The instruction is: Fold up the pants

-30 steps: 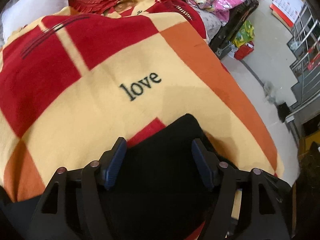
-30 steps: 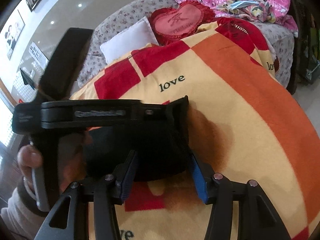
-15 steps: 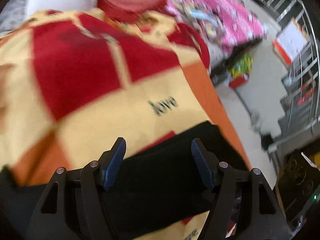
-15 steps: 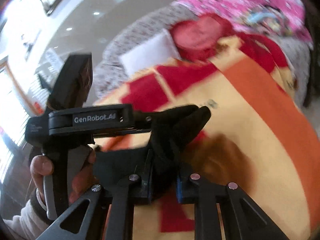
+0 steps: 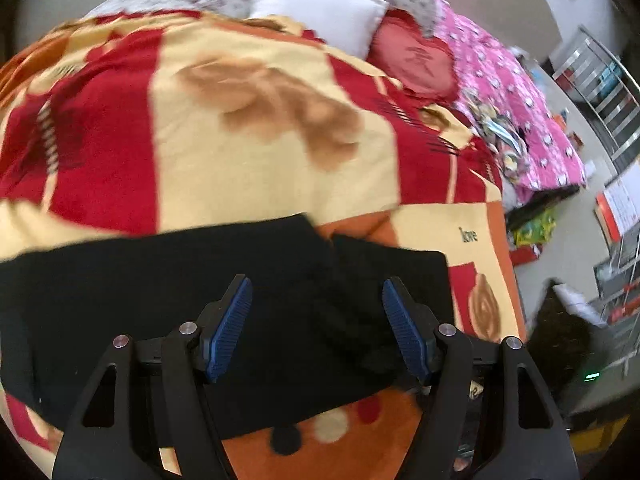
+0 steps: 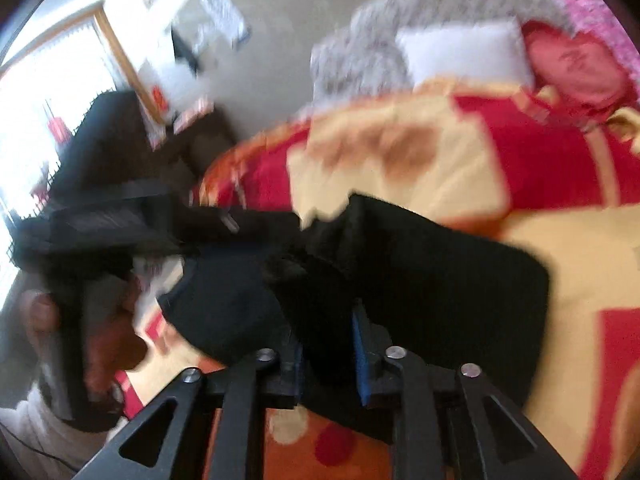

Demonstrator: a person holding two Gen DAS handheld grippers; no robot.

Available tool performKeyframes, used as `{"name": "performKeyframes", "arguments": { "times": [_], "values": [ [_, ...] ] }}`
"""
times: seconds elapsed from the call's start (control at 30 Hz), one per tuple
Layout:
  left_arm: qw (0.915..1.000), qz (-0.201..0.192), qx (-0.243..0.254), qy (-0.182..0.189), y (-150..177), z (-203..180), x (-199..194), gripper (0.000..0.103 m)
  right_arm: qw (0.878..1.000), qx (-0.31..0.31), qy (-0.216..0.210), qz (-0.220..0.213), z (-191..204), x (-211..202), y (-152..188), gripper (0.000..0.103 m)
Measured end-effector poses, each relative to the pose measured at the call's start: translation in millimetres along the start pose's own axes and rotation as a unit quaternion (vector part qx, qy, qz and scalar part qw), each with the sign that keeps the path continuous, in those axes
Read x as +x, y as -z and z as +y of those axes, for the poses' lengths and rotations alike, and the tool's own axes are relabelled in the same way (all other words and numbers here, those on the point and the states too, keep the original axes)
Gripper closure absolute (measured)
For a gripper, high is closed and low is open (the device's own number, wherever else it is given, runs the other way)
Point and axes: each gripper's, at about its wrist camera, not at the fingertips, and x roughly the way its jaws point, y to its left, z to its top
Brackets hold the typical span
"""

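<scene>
Black fabric, the pants (image 5: 168,280), lies as a broad band across the near part of a bed covered by a red, yellow and orange patterned blanket (image 5: 224,120), with a bunched fold (image 6: 320,280) raised near the middle of the garment. The right claw (image 6: 326,354) is clamped on this bunched fold; its blue pads are drawn close together with black cloth pinched between them, and the cloth stands up off the blanket. The left claw (image 5: 316,328) hovers over the flat part of the pants with its jaws wide apart and nothing between them; whether its tips touch the fabric cannot be told. In the right wrist view the left device and the person's left hand (image 6: 100,320) appear toward the bed's left edge, blurred by motion. A white pillow (image 5: 320,12) and a red heart-shaped cushion (image 5: 416,60) lie at the far end of the bed, and a pink patterned quilt (image 5: 520,112) lies toward the far right corner. The step in hand appears to be the lifting of a gathered portion of the pants for a fold. The next move likely calls for the left claw to close on or pin the adjoining cloth, so the raised portion can be carried across and laid flat with edges aligned.
</scene>
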Motion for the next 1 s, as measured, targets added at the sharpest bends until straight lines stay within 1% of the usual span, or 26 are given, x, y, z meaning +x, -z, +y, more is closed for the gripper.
{"name": "performKeyframes", "arguments": {
  "times": [0.03, 0.07, 0.1, 0.13, 0.17, 0.2, 0.23, 0.27, 0.3, 0.37, 0.4, 0.47, 0.53, 0.57, 0.6, 0.63, 0.67, 0.7, 0.77, 0.87, 0.93, 1.0],
  "values": [
    [1.0, 0.001, -0.009, 0.003, 3, 9, -3, 0.035, 1.0, -0.001, -0.011, 0.015, 3, 4, 3, 0.068],
    [0.9999, 0.002, -0.013, 0.006, 5, 10, -3, 0.035, 0.999, -0.009, -0.034, 0.008, 8, -4, 7, 0.065],
    [0.9998, 0.003, -0.016, 0.01, 8, 12, -4, 0.035, 0.999, -0.011, -0.049, 0.0, 9, -13, 9, 0.065],
    [0.9998, 0.003, -0.015, 0.013, 11, 12, -5, 0.035, 0.998, -0.006, -0.066, -0.013, 7, -28, 11, 0.065],
    [0.9998, 0.003, -0.013, 0.013, 13, 10, -5, 0.034, 0.997, 0.001, -0.071, -0.025, 3, -36, 10, 0.065],
    [0.9999, 0.005, -0.007, 0.014, 17, 5, -3, 0.034, 0.996, 0.016, -0.069, -0.049, -6, -51, 11, 0.065],
    [0.9999, 0.007, -0.003, 0.014, 17, 1, -1, 0.034, 0.996, 0.025, -0.058, -0.067, -14, -61, 11, 0.065],
    [0.9999, 0.01, 0.001, 0.013, 19, -4, 3, 0.034, 0.995, 0.032, -0.028, -0.086, -25, -71, 11, 0.065],
    [0.9999, 0.015, 0.004, 0.007, 22, -9, 9, 0.034, 0.996, 0.033, 0.003, -0.088, -33, -74, 10, 0.065],
    [0.9994, 0.031, 0.014, -0.013, 28, -19, 25, 0.034, 0.994, 0.04, 0.066, -0.074, -47, -71, 9, 0.065],
    [0.999, 0.038, 0.015, -0.019, 30, -22, 31, 0.034, 0.993, 0.048, 0.087, -0.069, -56, -67, 10, 0.065],
    [0.9983, 0.049, 0.011, -0.029, 36, -24, 44, 0.034, 0.992, 0.061, 0.091, -0.062, -67, -60, 11, 0.065],
    [0.998, 0.035, 0.026, -0.046, 40, -32, 50, 0.035, 0.991, 0.067, 0.097, -0.061, -70, -54, 10, 0.065],
    [0.9978, 0.032, 0.031, -0.049, 41, -35, 50, 0.042, 0.991, 0.067, 0.1, -0.065, -72, -52, 7, 0.065],
    [0.9976, 0.032, 0.038, -0.048, 40, -40, 51, 0.069, 0.99, 0.066, 0.103, -0.066, -70, -53, 6, 0.065],
    [0.9972, 0.036, 0.043, -0.049, 38, -42, 52, 0.08, 0.99, 0.063, 0.105, -0.067, -67, -55, 4, 0.065],
    [0.9972, 0.034, 0.045, -0.049, 37, -45, 51, 0.081, 0.99, 0.056, 0.104, -0.072, -64, -58, 2, 0.065],
    [0.9975, 0.024, 0.049, -0.044, 35, -46, 45, 0.085, 0.991, 0.051, 0.1, -0.075, -60, -62, -1, 0.065],
    [0.9977, 0.01, 0.054, -0.041, 33, -46, 34, 0.086, 0.991, 0.039, 0.095, -0.08, -53, -65, -5, 0.066],
    [0.9971, -0.009, 0.054, -0.054, 34, -37, 19, 0.087, 0.992, 0.02, 0.1, -0.069, -42, -57, -9, 0.067],
    [0.9967, -0.005, 0.048, -0.066, 36, -28, 22, 0.087, 0.993, 0.013, 0.103, -0.058, -38, -45, -11, 0.068],
    [0.9968, 0.012, 0.035, -0.071, 41, -18, 34, 0.087, 0.993, 0.013, 0.106, -0.04, -39, -28, -11, 0.068]
  ]
}}
